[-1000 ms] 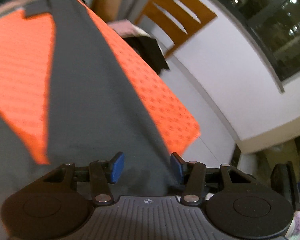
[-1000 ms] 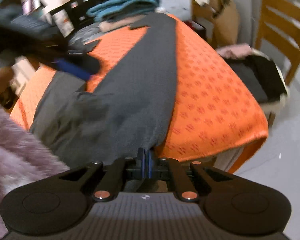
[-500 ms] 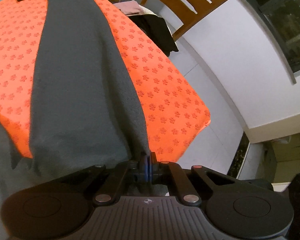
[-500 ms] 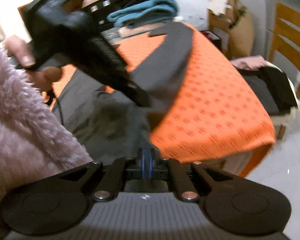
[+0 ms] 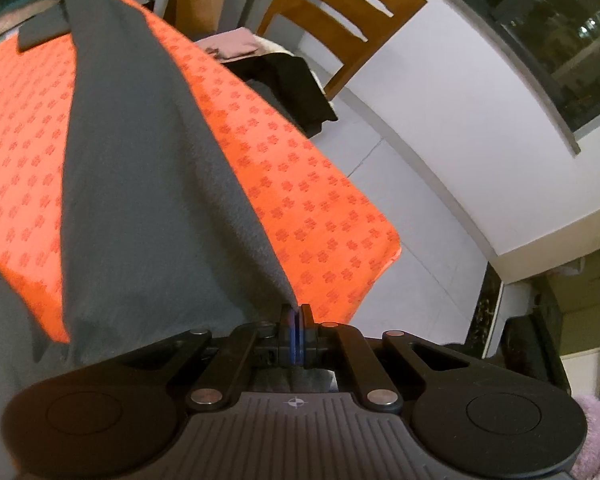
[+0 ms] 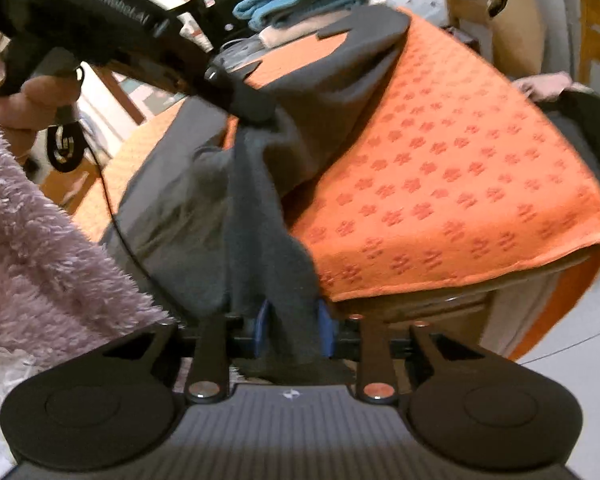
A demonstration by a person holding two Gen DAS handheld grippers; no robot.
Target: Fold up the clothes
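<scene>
A dark grey garment [image 5: 140, 184] lies stretched along the bench's orange patterned cloth [image 5: 308, 200], its near end lifted off the edge. The left gripper [image 5: 296, 334] is clamped together on one fold of it. The right gripper [image 6: 292, 330] stands apart, with grey fabric hanging between its blue pads [image 6: 262, 326].

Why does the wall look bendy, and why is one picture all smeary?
Left wrist view: the fisheye lens curves the white wall; the dark window shows light reflections. Right wrist view: motion blur smears the grey garment and the orange patterned tablecloth; the edges bulge too.
</scene>
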